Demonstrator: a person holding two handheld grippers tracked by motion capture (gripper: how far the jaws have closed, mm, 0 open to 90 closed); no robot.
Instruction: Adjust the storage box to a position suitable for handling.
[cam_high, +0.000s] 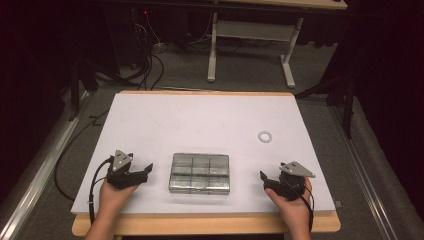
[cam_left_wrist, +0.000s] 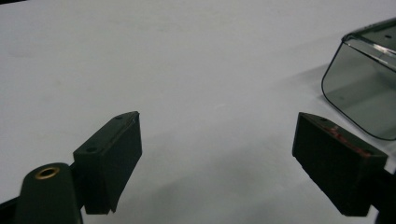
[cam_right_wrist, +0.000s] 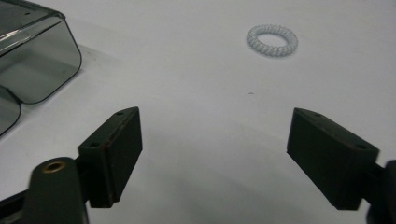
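A clear grey plastic compartment box (cam_high: 200, 173) lies lid-down-closed near the front middle of the white table (cam_high: 200, 125). Its rounded corner (cam_left_wrist: 364, 88) appears at the right of the left gripper view and its other corner (cam_right_wrist: 35, 60) at the upper left of the right gripper view. A white spiral hair tie (cam_high: 265, 136) lies to the back right of the box, also in the right gripper view (cam_right_wrist: 272, 40). My left gripper (cam_high: 145, 171) rests left of the box, open and empty (cam_left_wrist: 217, 158). My right gripper (cam_high: 263, 178) rests right of the box, open and empty (cam_right_wrist: 215, 158).
The white table has a wooden rim (cam_high: 200, 225) at its front edge. Behind it on the dark carpet stand a white table frame (cam_high: 250, 45) and loose cables (cam_high: 150, 65). Metal rails (cam_high: 40, 165) run along both sides.
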